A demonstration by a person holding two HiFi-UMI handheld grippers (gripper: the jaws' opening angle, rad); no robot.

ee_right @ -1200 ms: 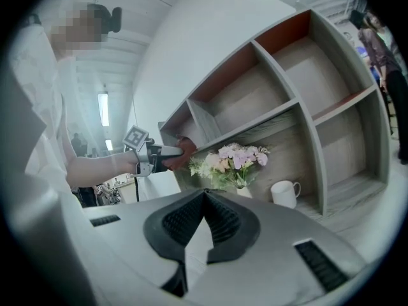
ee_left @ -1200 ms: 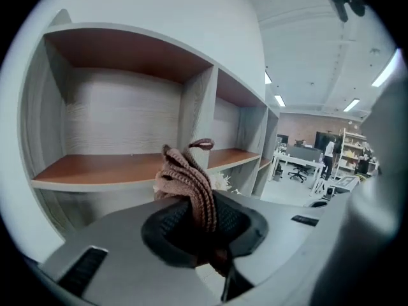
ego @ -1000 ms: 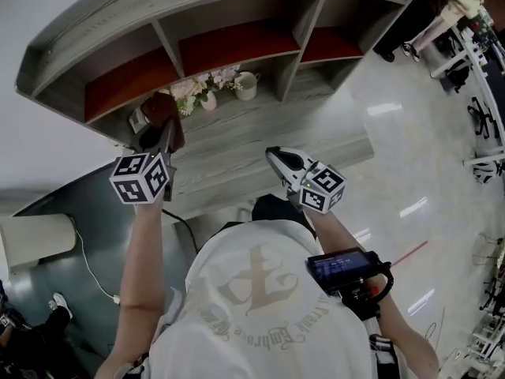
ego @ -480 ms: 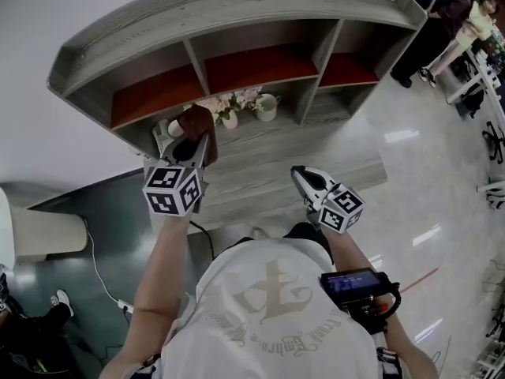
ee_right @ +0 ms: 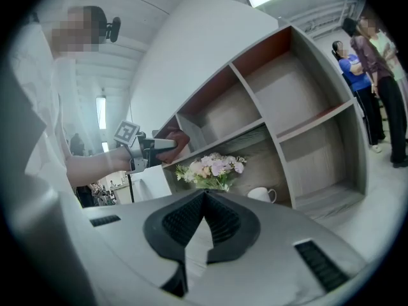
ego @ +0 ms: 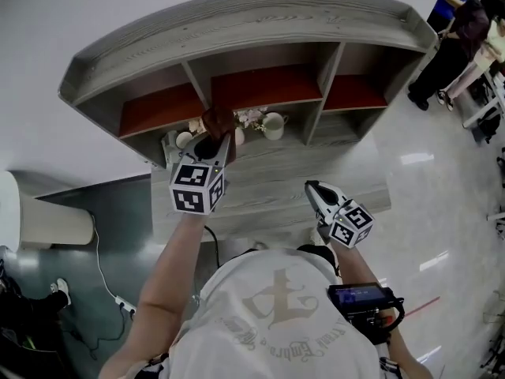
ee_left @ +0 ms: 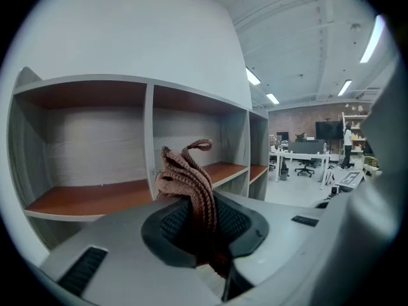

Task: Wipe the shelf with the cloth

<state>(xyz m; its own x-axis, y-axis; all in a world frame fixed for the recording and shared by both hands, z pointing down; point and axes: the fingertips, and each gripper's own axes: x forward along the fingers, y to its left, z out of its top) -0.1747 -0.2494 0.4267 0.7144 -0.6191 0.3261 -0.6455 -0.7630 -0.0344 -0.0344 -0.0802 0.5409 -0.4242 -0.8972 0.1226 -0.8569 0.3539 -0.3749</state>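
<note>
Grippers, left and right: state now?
Left gripper: shut on the brown cloth.
Right gripper: shut, nothing between its jaws.

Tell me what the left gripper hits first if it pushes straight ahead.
Probably the shelf's middle upper compartment. The cloth held by the left gripper would meet its red-brown board or back panel first, just right of the divider. Depth is unclear.

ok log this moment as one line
left gripper: shut on brown knitted cloth | cloth: facing shelf upper compartments, no contact visible | right gripper: shut, empty, held lower
</note>
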